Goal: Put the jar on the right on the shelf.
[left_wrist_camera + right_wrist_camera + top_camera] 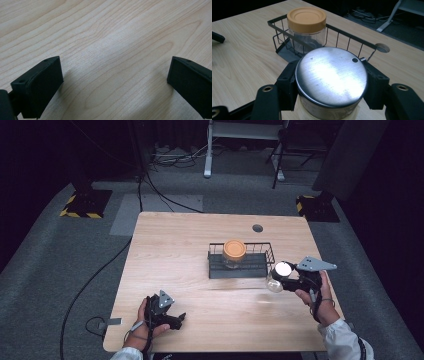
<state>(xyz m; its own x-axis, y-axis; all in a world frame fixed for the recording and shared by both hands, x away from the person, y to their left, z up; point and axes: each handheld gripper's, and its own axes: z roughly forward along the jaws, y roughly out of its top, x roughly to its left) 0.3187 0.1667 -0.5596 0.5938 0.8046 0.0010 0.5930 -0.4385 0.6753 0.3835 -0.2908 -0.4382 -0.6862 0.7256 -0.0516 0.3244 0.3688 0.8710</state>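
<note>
My right gripper (278, 279) is shut on a clear jar with a shiny metal lid (280, 270), held just off the right end of a dark wire basket (265, 251). In the right gripper view the metal lid (331, 75) sits between the two black jaws, and behind it the basket (277, 27) holds a clear jar with an orange lid (306, 19). From above, that orange-lidded jar (234, 251) stands upright in the basket's middle. My left gripper (181, 317) rests low near the table's front left, open, its jaws wide apart over bare wood (112, 57).
The wooden table (175, 255) has a round cable hole (257, 228) near its back edge. Grey carpet surrounds it, with cables, stand feet and yellow-black weighted bases at the back. A cable trails off the table's left front corner.
</note>
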